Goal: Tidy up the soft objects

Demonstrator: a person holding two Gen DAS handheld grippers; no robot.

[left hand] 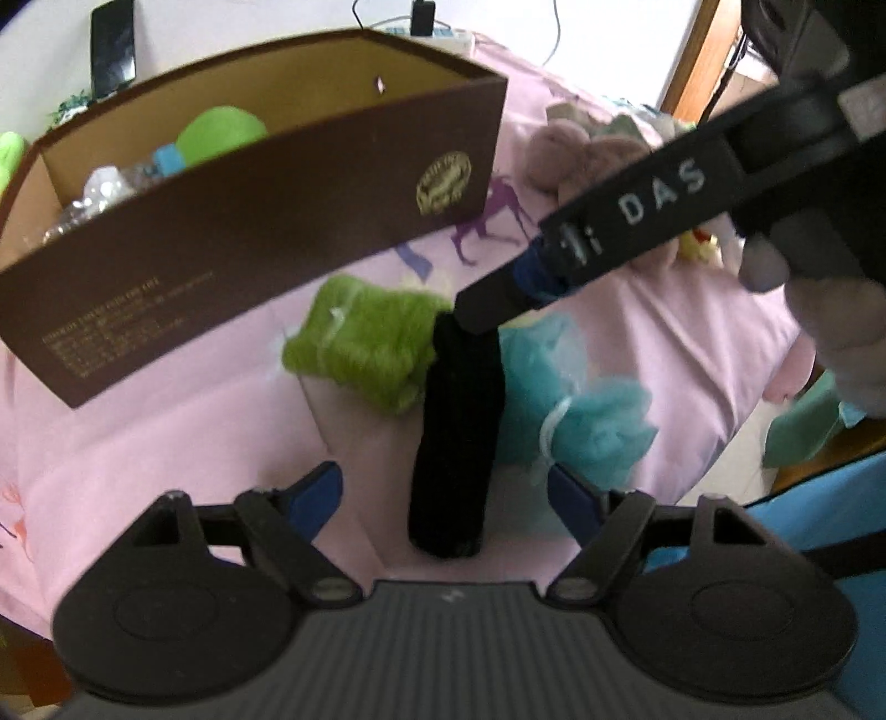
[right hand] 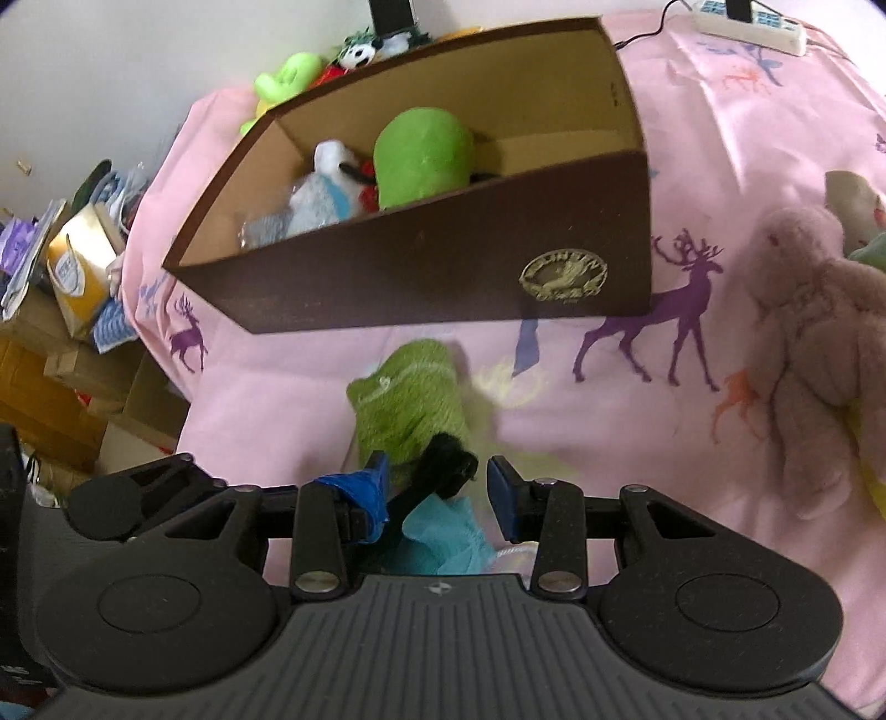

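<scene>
A black knitted roll (left hand: 457, 437) hangs upright between the open fingers of my left gripper (left hand: 446, 493), not touched by them. My right gripper (left hand: 487, 307) comes in from the upper right, its tip at the roll's top end. In the right wrist view the roll's top (right hand: 448, 462) sits between the right gripper's (right hand: 437, 482) spread blue pads, nearer the left one. A green woolly bundle (left hand: 371, 346) and a teal mesh puff (left hand: 598, 421) lie on the pink sheet. The brown cardboard box (right hand: 421, 277) holds a green plush (right hand: 423, 158) and other soft toys.
A pink plush bear (right hand: 814, 343) lies right of the box on the deer-print sheet (right hand: 692, 166). A power strip (right hand: 750, 22) lies at the far edge. Cardboard boxes and bags (right hand: 77, 277) stand off the bed's left side.
</scene>
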